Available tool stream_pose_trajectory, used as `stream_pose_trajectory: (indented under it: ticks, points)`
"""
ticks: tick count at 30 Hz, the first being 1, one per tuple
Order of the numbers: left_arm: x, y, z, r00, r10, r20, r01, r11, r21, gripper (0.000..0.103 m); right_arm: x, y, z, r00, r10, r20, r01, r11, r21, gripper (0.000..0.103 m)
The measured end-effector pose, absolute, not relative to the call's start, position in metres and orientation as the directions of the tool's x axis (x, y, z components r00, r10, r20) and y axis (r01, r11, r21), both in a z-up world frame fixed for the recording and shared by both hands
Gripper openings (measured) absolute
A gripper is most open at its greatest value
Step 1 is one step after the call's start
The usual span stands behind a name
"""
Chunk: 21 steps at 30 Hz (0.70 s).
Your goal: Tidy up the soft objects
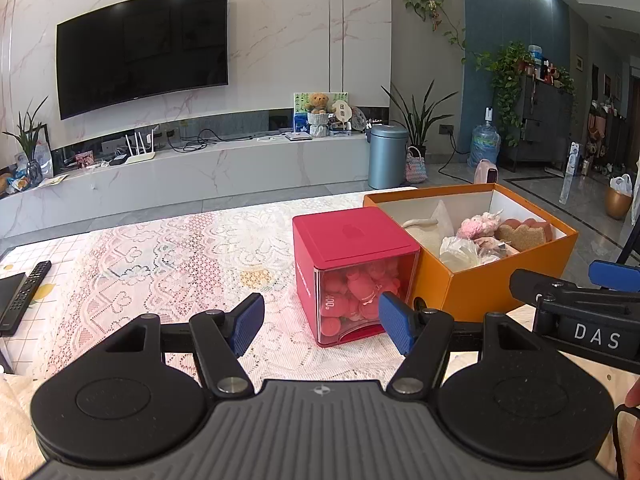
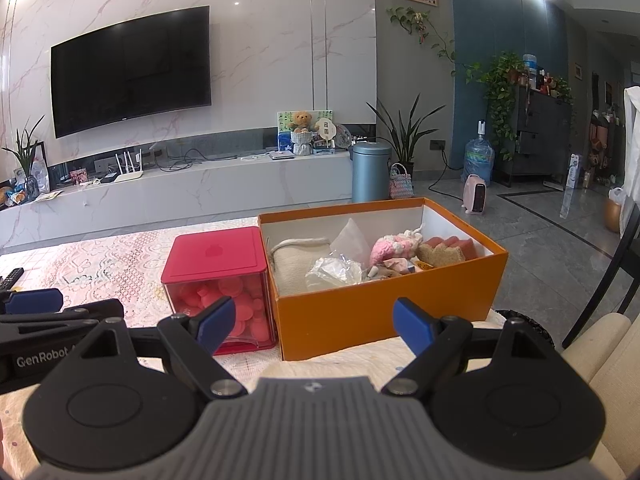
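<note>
Two hand-held grippers spread wide, empty, hovering over lace-covered tabletop in front of two boxes.

L hand-held gripper faces the red box w/ clear front full of pink soft bits; R hand-held gripper sits just right of it, jaws apart, nothing btwn pads, aimed at the orange box. Boxes touch side by side. Orange box is open-topped & holds the soft stuff: cream cloth, pink knit toy, crinkled plastic, brown sponge.
</note>
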State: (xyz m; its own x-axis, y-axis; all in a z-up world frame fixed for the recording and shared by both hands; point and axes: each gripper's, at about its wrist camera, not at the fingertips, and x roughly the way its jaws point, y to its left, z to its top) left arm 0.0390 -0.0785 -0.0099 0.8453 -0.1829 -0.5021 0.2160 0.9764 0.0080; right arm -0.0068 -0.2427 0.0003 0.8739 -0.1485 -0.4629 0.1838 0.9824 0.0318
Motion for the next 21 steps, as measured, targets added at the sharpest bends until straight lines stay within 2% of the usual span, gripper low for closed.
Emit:
stream_pose_trajectory:
  ticks: [21]
  points:
    - [0.0372,-0.0790,-0.0092,0.846,-0.182,-0.501,0.212,0.977,0.003,0.077,-0.0074,-0.2437,0.0005,0.874,-0.148,-0.463,0.183,0.983,0.031,0.085]
